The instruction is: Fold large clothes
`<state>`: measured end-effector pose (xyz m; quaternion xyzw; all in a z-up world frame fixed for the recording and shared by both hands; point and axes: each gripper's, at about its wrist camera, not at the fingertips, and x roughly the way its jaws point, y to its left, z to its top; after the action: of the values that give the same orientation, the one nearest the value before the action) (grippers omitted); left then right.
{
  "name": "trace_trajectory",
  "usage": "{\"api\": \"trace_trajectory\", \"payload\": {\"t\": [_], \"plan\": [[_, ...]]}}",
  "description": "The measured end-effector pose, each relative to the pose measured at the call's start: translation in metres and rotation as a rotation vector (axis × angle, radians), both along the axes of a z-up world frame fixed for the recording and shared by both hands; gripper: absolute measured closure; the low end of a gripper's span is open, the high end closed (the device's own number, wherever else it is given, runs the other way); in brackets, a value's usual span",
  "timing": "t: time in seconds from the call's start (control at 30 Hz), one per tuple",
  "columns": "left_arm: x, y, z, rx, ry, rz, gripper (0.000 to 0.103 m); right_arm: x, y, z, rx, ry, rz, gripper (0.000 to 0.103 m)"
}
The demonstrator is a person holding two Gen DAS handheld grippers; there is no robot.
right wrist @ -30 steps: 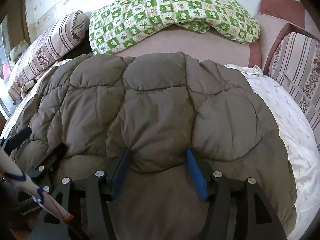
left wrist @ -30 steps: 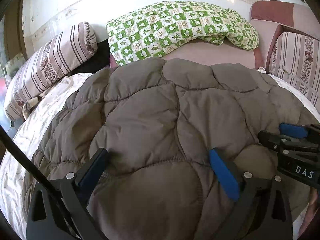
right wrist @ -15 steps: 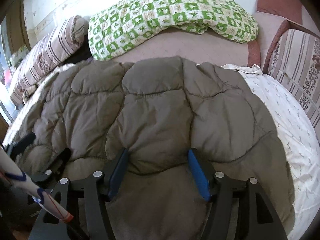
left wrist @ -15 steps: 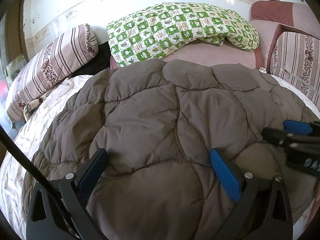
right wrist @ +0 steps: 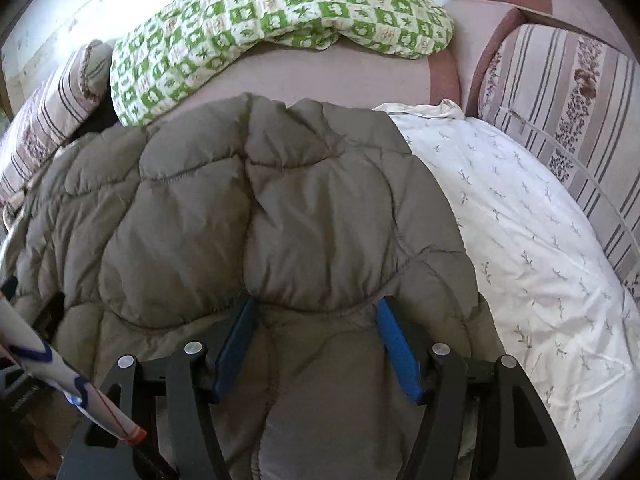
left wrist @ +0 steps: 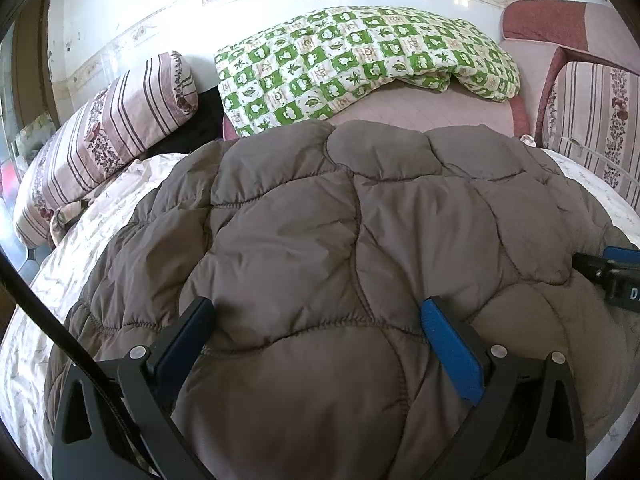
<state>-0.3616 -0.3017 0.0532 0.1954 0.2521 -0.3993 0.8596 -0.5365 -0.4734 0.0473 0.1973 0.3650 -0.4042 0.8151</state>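
Note:
A brown quilted puffer coat [left wrist: 320, 220] lies spread over the bed and fills most of both views. My left gripper [left wrist: 316, 320] has its jaws wide, with a thick bulge of the coat's near edge between its blue pads [left wrist: 448, 348], which dent the padding. My right gripper [right wrist: 316, 320] holds a narrower bunched fold of the coat [right wrist: 280, 208], and the fabric puckers where the pads press. In the left wrist view the right gripper [left wrist: 612, 276] shows only at the far right edge, against the coat's side.
White patterned bed sheet [right wrist: 540, 260] lies bare to the right of the coat. A green checked quilt [left wrist: 360, 60] lies at the back by the wall. A striped pillow [left wrist: 108, 136] is at the left, a striped cushion [right wrist: 560, 100] at the right. A black cable [left wrist: 40, 320] crosses the left wrist view.
The right gripper has slid to the right, almost out of the left wrist view, with the coat fold still between its pads. More white sheet shows beside the coat. The left gripper stayed put.

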Motion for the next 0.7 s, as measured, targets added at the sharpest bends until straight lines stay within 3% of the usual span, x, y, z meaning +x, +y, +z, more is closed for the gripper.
{"api": "trace_trajectory", "payload": {"t": [0.23, 0.4, 0.6, 0.7], "plan": [[0.001, 0.000, 0.001, -0.002, 0.021, 0.003, 0.000, -0.013, 0.005, 0.015, 0.023, -0.064, -0.005, 0.035], [0.000, 0.010, 0.012, -0.020, 0.076, 0.011, 0.000, -0.025, 0.021, 0.033, -0.017, -0.081, -0.004, 0.035], [-0.010, 0.051, 0.037, -0.050, 0.073, 0.053, 0.000, -0.044, 0.051, 0.046, 0.017, -0.136, 0.009, 0.035], [-0.008, 0.088, 0.041, -0.049, 0.115, 0.100, 0.000, -0.046, 0.073, 0.047, 0.019, -0.149, 0.048, 0.035]]}}
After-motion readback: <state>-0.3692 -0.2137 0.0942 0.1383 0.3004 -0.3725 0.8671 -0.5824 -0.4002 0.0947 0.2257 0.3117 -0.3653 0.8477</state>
